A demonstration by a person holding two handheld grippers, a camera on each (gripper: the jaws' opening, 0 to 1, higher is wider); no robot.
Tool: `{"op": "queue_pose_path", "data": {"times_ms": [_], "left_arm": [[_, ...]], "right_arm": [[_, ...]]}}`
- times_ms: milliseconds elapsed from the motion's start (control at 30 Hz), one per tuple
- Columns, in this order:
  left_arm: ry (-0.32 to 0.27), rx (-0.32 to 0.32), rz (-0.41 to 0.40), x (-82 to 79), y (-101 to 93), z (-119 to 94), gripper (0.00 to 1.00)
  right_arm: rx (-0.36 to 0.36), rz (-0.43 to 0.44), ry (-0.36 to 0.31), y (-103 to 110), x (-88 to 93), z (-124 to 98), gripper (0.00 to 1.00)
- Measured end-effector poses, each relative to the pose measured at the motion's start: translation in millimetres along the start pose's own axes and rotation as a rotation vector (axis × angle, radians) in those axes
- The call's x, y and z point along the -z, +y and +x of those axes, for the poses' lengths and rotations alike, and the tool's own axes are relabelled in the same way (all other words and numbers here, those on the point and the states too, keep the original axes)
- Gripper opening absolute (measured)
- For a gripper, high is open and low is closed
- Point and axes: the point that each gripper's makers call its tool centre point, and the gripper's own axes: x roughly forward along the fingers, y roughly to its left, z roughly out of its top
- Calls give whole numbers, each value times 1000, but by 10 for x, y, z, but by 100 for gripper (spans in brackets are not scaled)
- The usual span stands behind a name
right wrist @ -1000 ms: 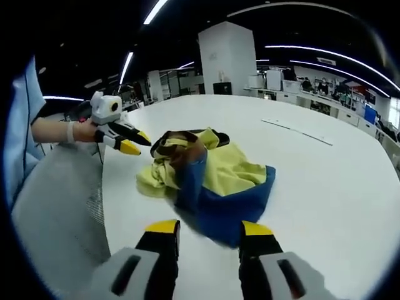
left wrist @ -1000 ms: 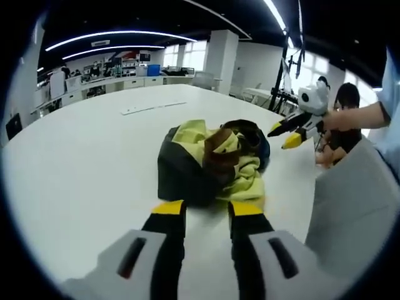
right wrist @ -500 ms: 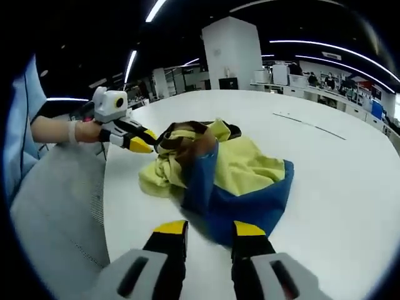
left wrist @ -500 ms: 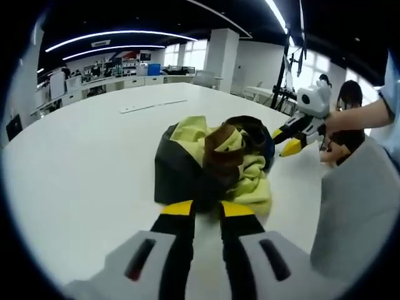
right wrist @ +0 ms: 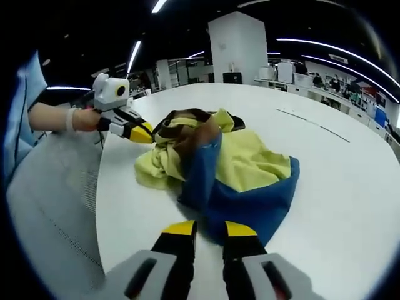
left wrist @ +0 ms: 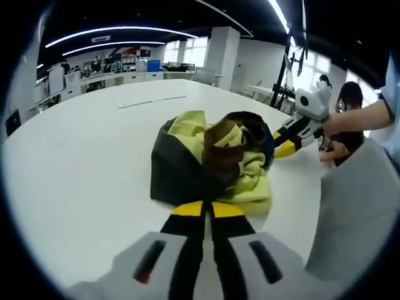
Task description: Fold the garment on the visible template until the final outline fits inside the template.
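Note:
A crumpled garment (left wrist: 206, 156) of yellow-green, dark blue and brown cloth lies in a heap on the white table (left wrist: 81, 162). My left gripper (left wrist: 207, 210) sits at its near edge, jaws pressed together on the hem. The same gripper (right wrist: 142, 132) reaches in from the left in the right gripper view, tips at the brown and dark folds. In that view the garment (right wrist: 237, 169) shows a blue border, and my right gripper (right wrist: 210, 229) stands at this border with a narrow gap between its jaws. In the left gripper view the right gripper (left wrist: 282, 142) touches the garment's far right side.
A thin pale strip (left wrist: 150, 101) lies on the table beyond the garment, also seen as a strip (right wrist: 312, 122) at the right. A grey mesh chair back (right wrist: 56, 206) stands at the table's edge. A person's hand and blue sleeve (left wrist: 369, 115) hold the other gripper.
Both grippers have moved up to the garment's edges while their jaws narrowed. The left jaws went from wide apart to pressed together; the right jaws closed to a narrow gap.

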Motion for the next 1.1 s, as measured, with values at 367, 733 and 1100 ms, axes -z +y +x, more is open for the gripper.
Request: {"op": "queue_pose_path", "data": {"times_ms": [367, 733, 1100], "left_arm": [[-8, -17, -4, -65, 16, -102, 0], [-29, -49, 42, -184, 71, -393, 0], [-51, -64, 112, -367, 18, -627, 0]], "right_arm": [[21, 44, -50, -7, -90, -163, 0], [76, 57, -90, -145, -279, -638, 0], [115, 25, -188, -175, -654, -931, 0]]}}
